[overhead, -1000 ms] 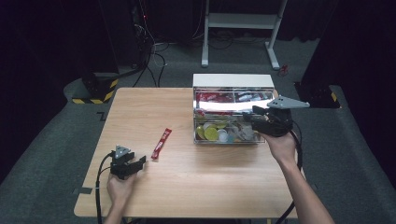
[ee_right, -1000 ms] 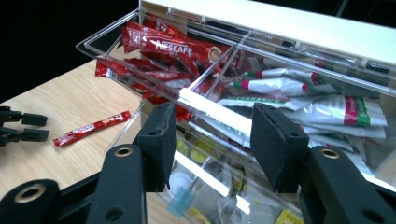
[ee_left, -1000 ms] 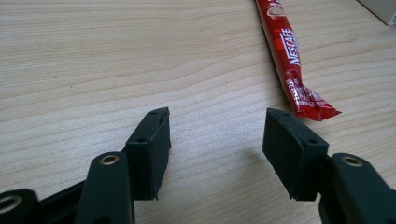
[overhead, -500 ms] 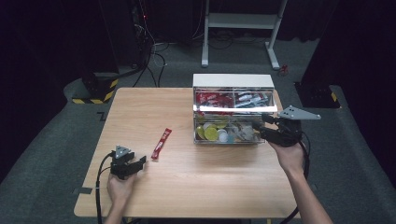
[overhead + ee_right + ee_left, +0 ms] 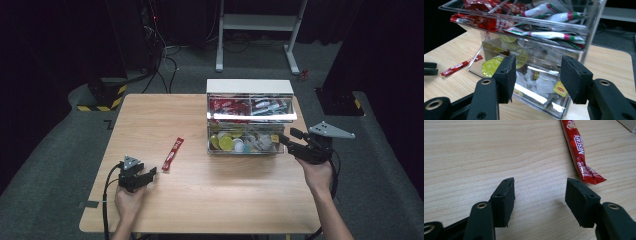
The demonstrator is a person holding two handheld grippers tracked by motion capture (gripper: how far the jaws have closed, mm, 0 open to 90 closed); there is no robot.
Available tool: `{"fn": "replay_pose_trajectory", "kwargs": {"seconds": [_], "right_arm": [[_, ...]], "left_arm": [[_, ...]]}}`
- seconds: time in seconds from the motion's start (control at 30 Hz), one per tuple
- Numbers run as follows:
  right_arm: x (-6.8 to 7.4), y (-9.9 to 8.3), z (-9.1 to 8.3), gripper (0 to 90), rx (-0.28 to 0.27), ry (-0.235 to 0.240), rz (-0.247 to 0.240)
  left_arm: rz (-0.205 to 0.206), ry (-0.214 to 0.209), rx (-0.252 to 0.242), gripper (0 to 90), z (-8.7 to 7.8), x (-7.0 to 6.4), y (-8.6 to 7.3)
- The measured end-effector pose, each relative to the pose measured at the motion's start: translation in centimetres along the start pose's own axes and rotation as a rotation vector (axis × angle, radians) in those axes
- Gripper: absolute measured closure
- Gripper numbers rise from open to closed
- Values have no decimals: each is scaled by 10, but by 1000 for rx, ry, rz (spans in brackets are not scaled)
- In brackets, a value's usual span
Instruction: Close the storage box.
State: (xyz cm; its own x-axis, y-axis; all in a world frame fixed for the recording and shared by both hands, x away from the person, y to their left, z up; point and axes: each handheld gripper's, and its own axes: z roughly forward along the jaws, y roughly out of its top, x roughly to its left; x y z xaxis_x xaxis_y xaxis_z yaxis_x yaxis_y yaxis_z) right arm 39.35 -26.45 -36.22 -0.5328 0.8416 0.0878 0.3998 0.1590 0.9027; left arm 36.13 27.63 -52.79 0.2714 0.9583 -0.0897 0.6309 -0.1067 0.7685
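Note:
A red Nescafe sachet (image 5: pixel 172 153) (image 5: pixel 579 152) lies flat on the wooden table (image 5: pixel 165 120), left of a clear two-tier organiser box (image 5: pixel 250 120) (image 5: pixel 531 50). The box's upper tier holds red and white sachets, its lower tier yellow-lidded pods and tea bags. My left gripper (image 5: pixel 145 176) (image 5: pixel 539 195) rests open on the table, the sachet's near end just beyond its right jaw. My right gripper (image 5: pixel 287 137) (image 5: pixel 536 77) is open and empty, held off the box's right front corner, jaws pointing at the lower tier.
Behind the table a white metal stand (image 5: pixel 260 30) rises from the dark floor, with cables (image 5: pixel 160 55) and a yellow-black striped base (image 5: pixel 105 97) at the back left. Bare tabletop (image 5: pixel 225 190) spreads in front of the box.
My right gripper has drawn back from the box's front to the right and lower, off the right corner. The left gripper and the sachet have stayed put.

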Motion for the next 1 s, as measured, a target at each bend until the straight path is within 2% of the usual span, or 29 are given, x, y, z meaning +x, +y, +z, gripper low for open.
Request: {"fn": "replay_pose_trajectory", "kwargs": {"seconds": [0.2,0.4,0.63,1.0], "right_arm": [[-8,-14,0,468,12,-11,35],[-13,-28,2,467,18,-28,46],[-23,-52,9,470,45,-44,84],[-27,-90,21,472,84,-79,116]], "left_arm": [[-2,-3,1,410,0,0,0],[0,-3,1,407,0,0,0],[9,4,4,406,0,0,0],[10,10,1,406,0,-1,0]]}}
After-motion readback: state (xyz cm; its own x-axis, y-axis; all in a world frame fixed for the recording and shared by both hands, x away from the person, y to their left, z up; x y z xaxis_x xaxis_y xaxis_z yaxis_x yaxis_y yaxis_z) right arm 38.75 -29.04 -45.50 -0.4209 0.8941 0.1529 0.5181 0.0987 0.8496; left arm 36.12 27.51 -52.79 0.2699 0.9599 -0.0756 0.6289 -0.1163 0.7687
